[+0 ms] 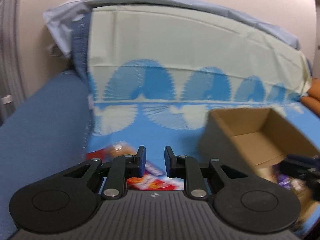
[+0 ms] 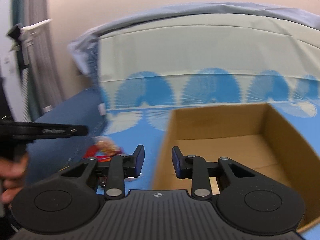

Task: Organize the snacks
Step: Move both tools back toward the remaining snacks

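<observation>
- Currently, the left gripper [image 1: 155,162] hangs with its jaws parted by a narrow gap and nothing between the blue pads [image 1: 142,161].
- Below and partly hidden behind that gripper lie the blurred red, orange and purple snack packets [image 1: 152,180] on the blue cloth with white fan prints [image 1: 160,136]. A further packet with a brownish picture [image 1: 120,150] lies just left of the left finger.
- The open brown cardboard box [image 1: 250,138] stands to the right of the packets. Its near left wall runs close beside the right finger, and a strip of bare cloth separates box and packets.
- In the left wrist view, purple and pale packets [image 1: 284,180] show inside the box at its near right end, blurred, with the right gripper [image 1: 300,168] above them.
- In the right wrist view, the right gripper [image 2: 158,160] is moderately open and empty. Its right finger lies over the box interior, its left finger over bare cloth outside the box's left wall [image 2: 164,150].
- The box floor [image 2: 230,150] ahead of the right gripper is bare cardboard.
- The left gripper [image 2: 80,130] appears at the left edge, above the plain blue sofa armrest [image 2: 60,120], held by a hand [image 2: 12,172].
- The cloth rises up the backrest behind the box.
</observation>
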Tool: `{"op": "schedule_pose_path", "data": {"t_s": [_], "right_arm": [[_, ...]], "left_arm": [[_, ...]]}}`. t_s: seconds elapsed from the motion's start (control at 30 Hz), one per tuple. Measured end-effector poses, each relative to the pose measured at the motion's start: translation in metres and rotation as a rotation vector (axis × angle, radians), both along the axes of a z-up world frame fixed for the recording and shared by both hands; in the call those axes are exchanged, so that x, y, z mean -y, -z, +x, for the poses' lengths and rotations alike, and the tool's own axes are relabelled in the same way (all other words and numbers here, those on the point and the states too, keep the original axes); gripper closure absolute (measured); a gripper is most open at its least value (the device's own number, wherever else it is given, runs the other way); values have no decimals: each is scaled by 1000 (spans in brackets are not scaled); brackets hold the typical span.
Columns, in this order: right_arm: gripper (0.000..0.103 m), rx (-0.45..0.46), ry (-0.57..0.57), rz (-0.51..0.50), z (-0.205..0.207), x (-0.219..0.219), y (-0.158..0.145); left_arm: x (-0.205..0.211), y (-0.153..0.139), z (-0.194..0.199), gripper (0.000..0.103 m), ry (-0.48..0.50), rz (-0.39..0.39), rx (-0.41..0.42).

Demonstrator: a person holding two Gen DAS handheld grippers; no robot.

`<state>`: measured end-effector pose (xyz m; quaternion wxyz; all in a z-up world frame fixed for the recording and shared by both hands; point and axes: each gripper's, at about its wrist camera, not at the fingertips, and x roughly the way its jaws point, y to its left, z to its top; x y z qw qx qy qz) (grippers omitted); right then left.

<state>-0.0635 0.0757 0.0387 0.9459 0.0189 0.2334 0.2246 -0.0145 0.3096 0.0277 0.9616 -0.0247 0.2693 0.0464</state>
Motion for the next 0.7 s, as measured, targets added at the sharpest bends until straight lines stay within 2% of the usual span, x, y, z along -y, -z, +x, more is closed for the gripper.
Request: {"op": "schedule_pose_path", "data": {"t_s": [0.03,0.1,0.2,0.27,0.33,0.4,0.47,0.6,0.7], "right_arm": [[71,9,-32,-6,-3,-10,1],[71,17,-82,-19,-6,-26,2],[71,-5,-170,-38,-7,-52,9],[71,-34,-238,-67,-3,-75,18],[71,-41,-272,-118,1,-101,29],[71,-74,-284,-128,10,-120,41],[69,-110,-280,-149,21,-139,57],[64,-179,-281,-214,37,-169,92],[64,-200,-267,-249,46,-178,113]], "left_arm": [[-8,9,-3,81,-18,-3,-16],[-28,21,-3,83,-78,-18,-106],[-59,25,-4,83,-154,-138,-118],[-70,30,-1,83,-198,-154,-158],[-73,35,2,83,-234,-130,-205],[-76,40,6,82,-262,-113,-246],[-73,46,10,82,-283,-38,-295],[-53,59,19,79,-248,137,-353],[-50,68,25,79,-238,197,-385]]}}
